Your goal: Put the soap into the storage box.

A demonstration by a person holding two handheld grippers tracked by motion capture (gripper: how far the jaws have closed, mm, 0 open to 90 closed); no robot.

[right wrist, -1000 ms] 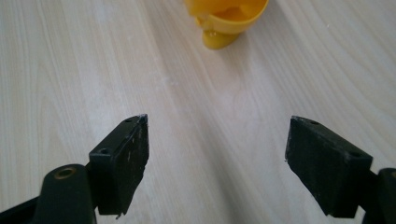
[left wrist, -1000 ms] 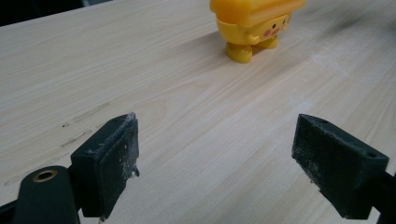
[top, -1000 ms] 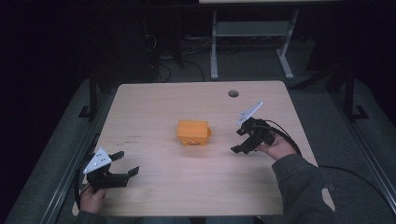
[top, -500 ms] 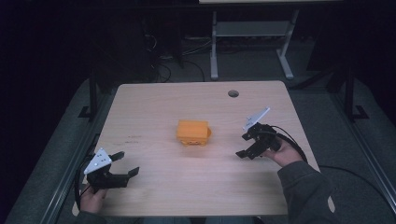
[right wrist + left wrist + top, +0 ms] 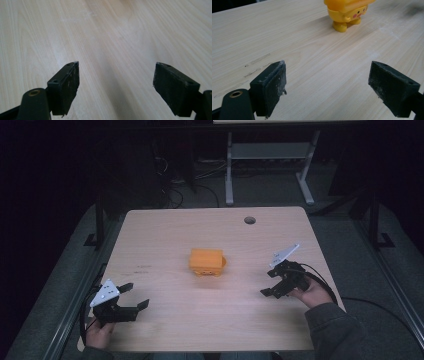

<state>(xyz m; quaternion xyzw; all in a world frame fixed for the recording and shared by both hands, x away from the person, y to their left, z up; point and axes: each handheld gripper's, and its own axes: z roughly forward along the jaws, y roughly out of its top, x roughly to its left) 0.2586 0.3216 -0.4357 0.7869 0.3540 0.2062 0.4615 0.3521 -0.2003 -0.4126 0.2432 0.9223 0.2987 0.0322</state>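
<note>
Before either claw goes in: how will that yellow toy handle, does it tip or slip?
The yellow toy looks like hard glossy plastic, so probably stiff, light and a bit slippery against flat pads. It stands on two small feet under a wider body, so a push high up would likely tip it. The blocky top seen in the high view seems to offer flat sides for a grip.

We see the high view dim, the room around the table (image 5: pixel 165 235) nearly black. Ahead of our left gripper (image 5: pixel 327 87) the yellow toy (image 5: pixel 347 12) looks soft and casts a faint shadow. Beneath our right gripper (image 5: pixel 115 87) the lit wood blurs.
</note>
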